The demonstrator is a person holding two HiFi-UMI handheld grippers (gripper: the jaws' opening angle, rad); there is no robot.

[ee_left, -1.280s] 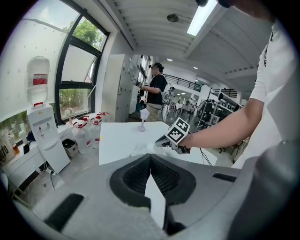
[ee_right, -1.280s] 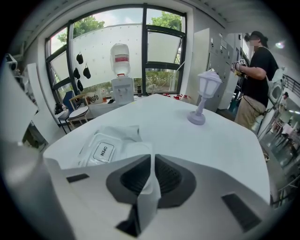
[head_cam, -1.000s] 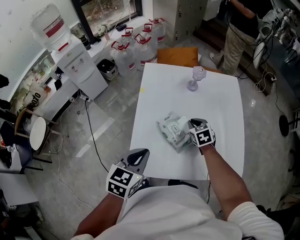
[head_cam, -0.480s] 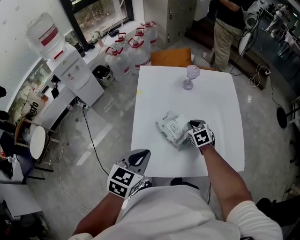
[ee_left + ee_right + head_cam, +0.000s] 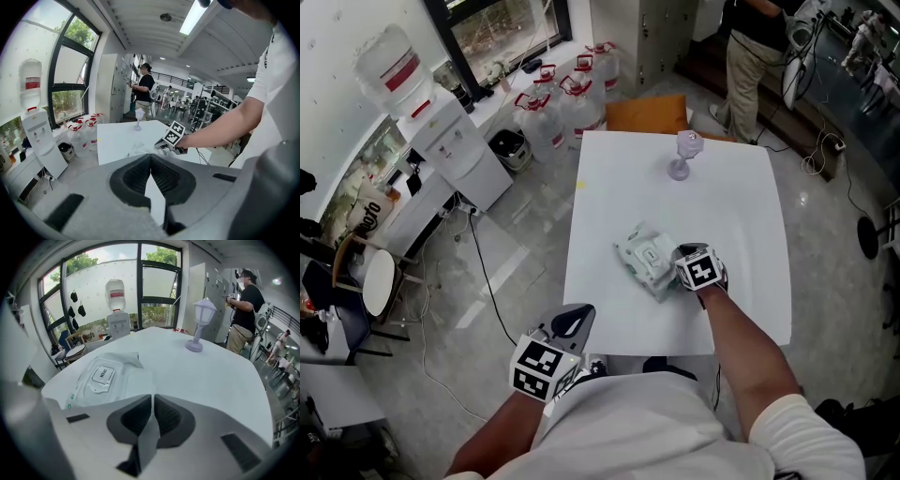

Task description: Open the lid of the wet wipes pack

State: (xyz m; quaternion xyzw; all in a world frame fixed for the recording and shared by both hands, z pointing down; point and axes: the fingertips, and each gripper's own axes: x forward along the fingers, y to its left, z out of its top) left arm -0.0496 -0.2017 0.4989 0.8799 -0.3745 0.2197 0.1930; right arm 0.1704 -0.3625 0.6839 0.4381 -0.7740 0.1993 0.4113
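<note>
The white wet wipes pack [image 5: 645, 261] lies near the middle of the white table [image 5: 731, 206]. Its flat lid, marked OPEN [image 5: 103, 374], faces up and lies closed. My right gripper [image 5: 682, 269] points steeply down at the pack's right end. In the right gripper view its jaws [image 5: 153, 397] are closing to a thin slit, and the pack's end edge [image 5: 140, 387] runs in between them. My left gripper [image 5: 575, 317] hangs off the table's near-left corner with its jaws together [image 5: 151, 157], holding nothing and well away from the pack [image 5: 140, 149].
A lilac lantern-shaped lamp [image 5: 685, 155] stands at the table's far side. On the floor to the left are water bottles [image 5: 567, 94], a water dispenser [image 5: 450, 141] and a cable [image 5: 487, 281]. A person [image 5: 759, 47] stands beyond the table, near an orange seat [image 5: 652, 112].
My right gripper has sunk a little onto the pack's right end. The pack and the left gripper have stayed about where they were.
</note>
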